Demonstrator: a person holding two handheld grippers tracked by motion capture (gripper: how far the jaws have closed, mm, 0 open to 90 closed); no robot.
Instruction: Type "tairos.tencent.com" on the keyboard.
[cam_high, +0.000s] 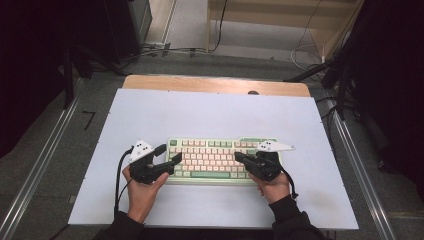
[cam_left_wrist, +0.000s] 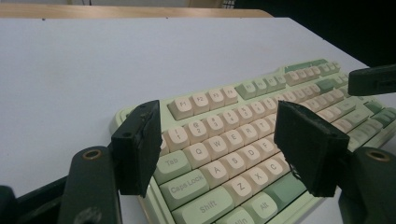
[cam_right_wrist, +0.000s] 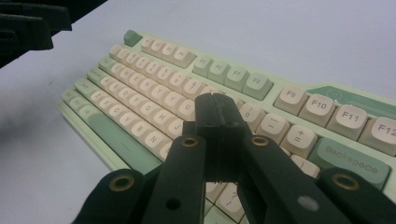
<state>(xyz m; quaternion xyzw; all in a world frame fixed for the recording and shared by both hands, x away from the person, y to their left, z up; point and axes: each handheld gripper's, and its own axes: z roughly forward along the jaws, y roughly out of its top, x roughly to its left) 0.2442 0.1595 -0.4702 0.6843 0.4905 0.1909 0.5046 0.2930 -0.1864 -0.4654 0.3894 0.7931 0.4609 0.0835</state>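
A pale green keyboard (cam_high: 212, 150) with cream keys lies on a white sheet (cam_high: 210, 115) near the table's front. My left gripper (cam_high: 169, 153) is at the keyboard's left end, jaws open and nothing between them. In the left gripper view the open left gripper (cam_left_wrist: 217, 116) frames the Tab, Caps Lock and letter keys of the keyboard (cam_left_wrist: 299, 79). My right gripper (cam_high: 238, 157) is over the keyboard's right half, jaws shut with nothing in them. In the right gripper view the closed tips of the right gripper (cam_right_wrist: 215, 100) hover over the keyboard (cam_right_wrist: 154, 74), near the number row.
The white sheet covers most of a wooden table (cam_high: 215, 84), with bare sheet behind and on both sides of the keyboard. Metal rails (cam_high: 45, 160) run along the table's sides. Cables and dark stands lie on the floor beyond the far edge.
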